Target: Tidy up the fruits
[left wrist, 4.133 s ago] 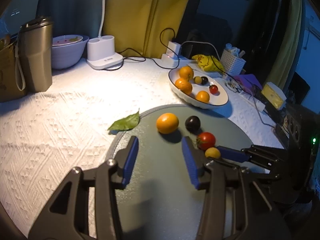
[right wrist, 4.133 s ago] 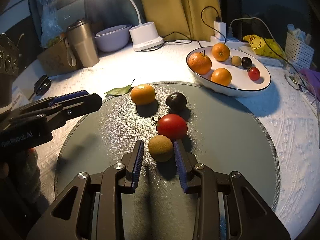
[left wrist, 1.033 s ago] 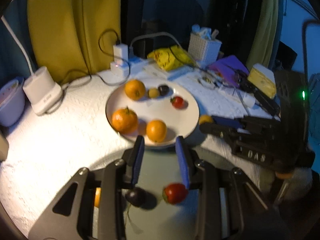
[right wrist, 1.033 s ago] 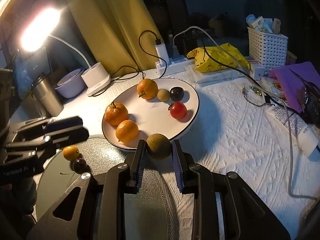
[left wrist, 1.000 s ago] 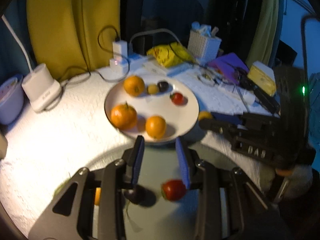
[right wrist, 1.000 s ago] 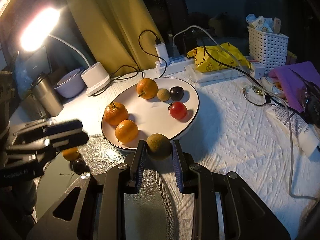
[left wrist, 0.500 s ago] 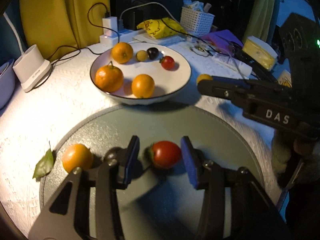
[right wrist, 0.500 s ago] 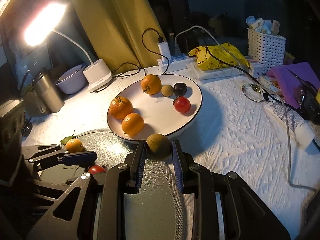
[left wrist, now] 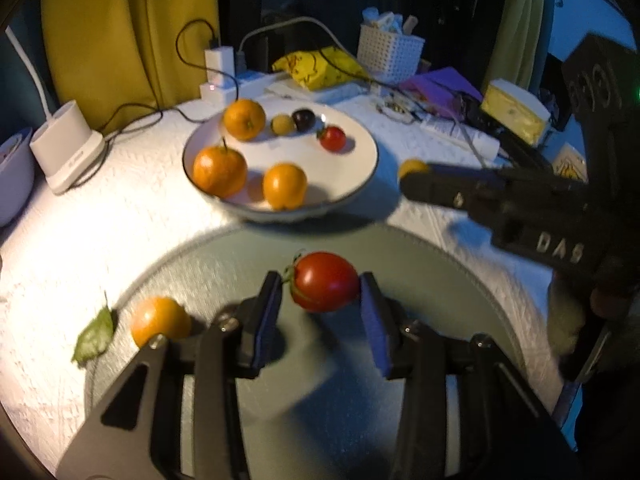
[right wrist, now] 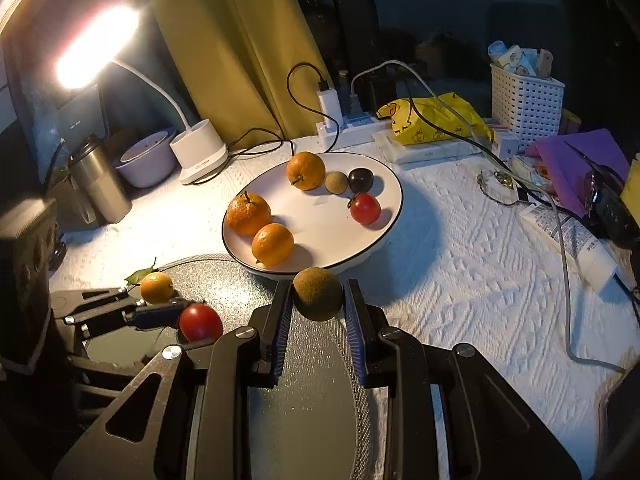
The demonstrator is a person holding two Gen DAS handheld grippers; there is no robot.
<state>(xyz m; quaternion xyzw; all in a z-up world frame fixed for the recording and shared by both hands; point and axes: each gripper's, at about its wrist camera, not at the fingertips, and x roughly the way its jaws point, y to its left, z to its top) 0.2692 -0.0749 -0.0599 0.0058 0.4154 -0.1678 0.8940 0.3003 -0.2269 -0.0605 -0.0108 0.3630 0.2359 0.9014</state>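
The left gripper [left wrist: 320, 300] has the red tomato [left wrist: 325, 281] between its blue pads, and its jaws are closing; whether both pads already press it I cannot tell. It is above the round grey-green mat [left wrist: 420, 264]. On the mat to the left lies a small orange [left wrist: 161, 321], beside a green leaf [left wrist: 94, 337]. The right gripper [right wrist: 316, 308] is clamped on a brown round fruit [right wrist: 317, 293], just near the white plate [right wrist: 320, 228] holding oranges, a tomato and small fruits.
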